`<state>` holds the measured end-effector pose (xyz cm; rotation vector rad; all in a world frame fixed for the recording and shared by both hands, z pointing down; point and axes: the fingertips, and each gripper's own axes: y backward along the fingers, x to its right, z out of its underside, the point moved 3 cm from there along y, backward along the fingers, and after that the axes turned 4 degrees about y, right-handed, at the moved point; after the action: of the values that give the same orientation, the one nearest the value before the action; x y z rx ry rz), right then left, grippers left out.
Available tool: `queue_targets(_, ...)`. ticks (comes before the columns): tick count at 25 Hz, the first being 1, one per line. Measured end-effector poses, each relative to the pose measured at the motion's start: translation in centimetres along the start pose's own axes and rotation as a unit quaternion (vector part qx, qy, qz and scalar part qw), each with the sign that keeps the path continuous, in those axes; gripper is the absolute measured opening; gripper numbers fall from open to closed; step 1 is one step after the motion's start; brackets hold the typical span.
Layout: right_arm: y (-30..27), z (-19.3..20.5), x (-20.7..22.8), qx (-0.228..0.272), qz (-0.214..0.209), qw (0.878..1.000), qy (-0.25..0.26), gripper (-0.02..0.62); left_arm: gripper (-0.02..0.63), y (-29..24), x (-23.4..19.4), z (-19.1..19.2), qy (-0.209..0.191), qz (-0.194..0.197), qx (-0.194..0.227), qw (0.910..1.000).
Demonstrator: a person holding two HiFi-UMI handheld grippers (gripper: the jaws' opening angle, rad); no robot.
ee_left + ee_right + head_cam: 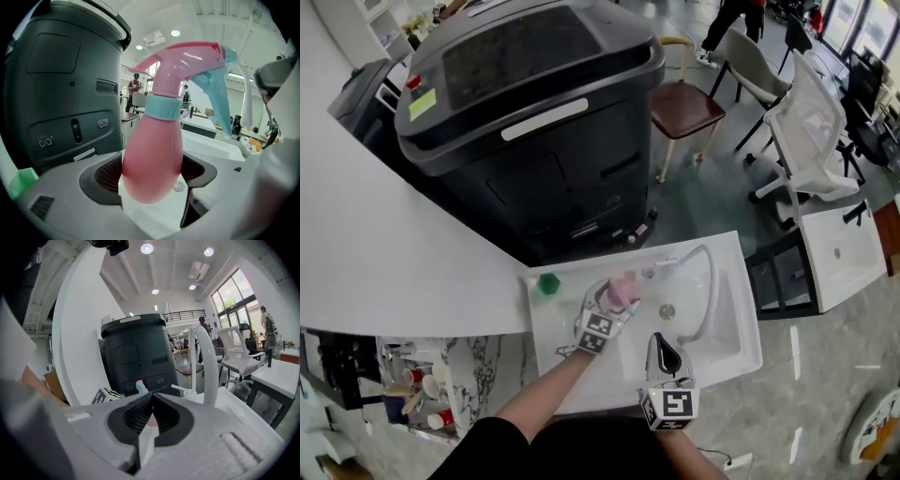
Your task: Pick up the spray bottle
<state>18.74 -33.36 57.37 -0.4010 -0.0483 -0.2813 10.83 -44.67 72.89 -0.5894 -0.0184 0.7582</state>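
Observation:
The spray bottle (153, 159) is pink with a pale blue collar and trigger. It stands upright between the jaws of my left gripper (152, 190), which is shut on its round body. From the head view the spray bottle (624, 291) is over the left part of the white sink (733, 358), with the left gripper (613, 300) around it. Whether its base touches the surface is hidden. My right gripper (662, 343) hangs over the sink's near side, jaws pressed together on nothing. In the right gripper view its tips (151, 398) point toward the bottle's top (140, 386).
A curved white faucet (706, 298) rises right of the bottle, with a drain (667, 310) beside it. A small green object (548, 283) sits at the sink's far left corner. Behind stands a big black machine (534, 112); chairs (806, 141) and a white table (848, 248) lie to the right.

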Motion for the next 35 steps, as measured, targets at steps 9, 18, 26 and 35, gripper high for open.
queue_targets(9,5.9,1.6,-4.6,0.014,0.005,1.000,0.008,-0.002,0.383,14.0,4.2,2.9,0.073,0.018,0.001,0.9971)
queue_targets(18,13.6,2.3,-13.1,0.038,-0.017,0.999,-0.019,-0.002,0.383,30.9,8.4,4.3,0.074,-0.023,0.025,0.9966)
queue_targets(26,19.8,2.1,-20.4,0.080,-0.045,0.996,0.011,-0.002,0.383,41.5,11.5,7.4,0.047,-0.039,0.016,0.9980)
queue_targets(35,24.6,5.0,-25.5,0.062,-0.042,0.996,0.054,-0.002,0.383,47.0,13.4,11.4,0.048,-0.046,0.026,0.9975)
